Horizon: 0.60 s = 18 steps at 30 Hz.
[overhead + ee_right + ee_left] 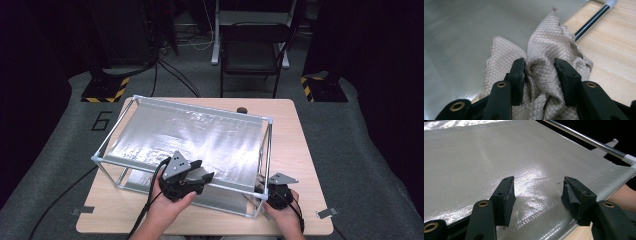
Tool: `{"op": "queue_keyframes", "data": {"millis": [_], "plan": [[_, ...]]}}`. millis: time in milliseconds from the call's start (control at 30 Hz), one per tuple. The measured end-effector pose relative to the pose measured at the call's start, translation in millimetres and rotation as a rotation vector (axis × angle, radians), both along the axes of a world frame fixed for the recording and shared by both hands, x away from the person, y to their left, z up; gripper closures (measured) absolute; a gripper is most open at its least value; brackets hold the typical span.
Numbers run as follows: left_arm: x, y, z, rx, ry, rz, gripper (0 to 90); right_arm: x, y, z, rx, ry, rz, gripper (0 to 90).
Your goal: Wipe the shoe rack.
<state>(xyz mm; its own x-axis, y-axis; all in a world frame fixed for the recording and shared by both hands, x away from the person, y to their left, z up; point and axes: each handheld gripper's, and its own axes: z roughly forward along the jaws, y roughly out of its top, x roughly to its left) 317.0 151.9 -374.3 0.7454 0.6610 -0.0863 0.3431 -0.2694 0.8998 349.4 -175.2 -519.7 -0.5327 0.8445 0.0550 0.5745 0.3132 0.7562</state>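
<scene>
Table point(300, 150) of pale wood carries a metal-tube frame point(266, 145) whose top is stretched with a shiny silver sheet point(200, 137); in the high view a second silvery layer shows lower down inside the frame, and what lies on it cannot be made out. The left gripper point(202, 172) hovers over the near edge of the sheet, and the right gripper point(264, 189) sits low at the frame's near right corner post, each held in a hand coming in from the bottom. In the left gripper view the two black jaws stand wide apart with nothing between them, released, just above the silver sheet point(499, 157), with the frame's tube point(586, 138) running along the far edge. In the right gripper view the jaws are clenched on a bunched beige cloth point(546, 50) with a diamond quilted weave; the pads press its gathered folds from both sides, and the loose part fans out ahead of the jaw tips. The cloth rests partly on the silvery surface point(461, 32) and partly over the table's wood point(611, 50), beside a dark tube point(591, 22) of the frame.
</scene>
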Motion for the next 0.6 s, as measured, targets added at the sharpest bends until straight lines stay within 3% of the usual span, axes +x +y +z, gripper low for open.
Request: {"op": "queue_keyframes", "data": {"millis": [100,133,167,333,533,567,600], "plan": [[-0.8,0.8,0.4,0.001,-0.006,-0.007,42.0,5.6,-0.7,0.4,0.012,0.012,-0.011,60.3],[-1.3,0.9,0.3,-0.006,-0.004,-0.009,41.5,7.0,-2.0,0.9,-0.003,0.007,0.006,60.2],[-1.9,2.0,0.9,-0.014,-0.003,-0.016,40.7,9.2,0.9,0.5,-0.007,0.004,-0.024,60.0],[-3.4,5.4,3.1,-0.04,0.008,-0.047,37.0,11.0,1.1,0.7,-0.016,0.007,-0.02,60.6],[-7.4,9.5,3.1,-0.041,-0.012,-0.067,34.6,12.7,-0.6,0.8,-0.014,0.008,-0.014,61.3],[-8.6,9.6,1.8,0.009,-0.004,-0.083,31.9,12.9,-0.4,0.6,-0.013,0.007,-0.021,61.6],[-8.6,9.6,1.8,0.009,-0.004,-0.083,31.9,12.9,-0.4,0.6,-0.013,0.007,-0.021,61.6]]}}
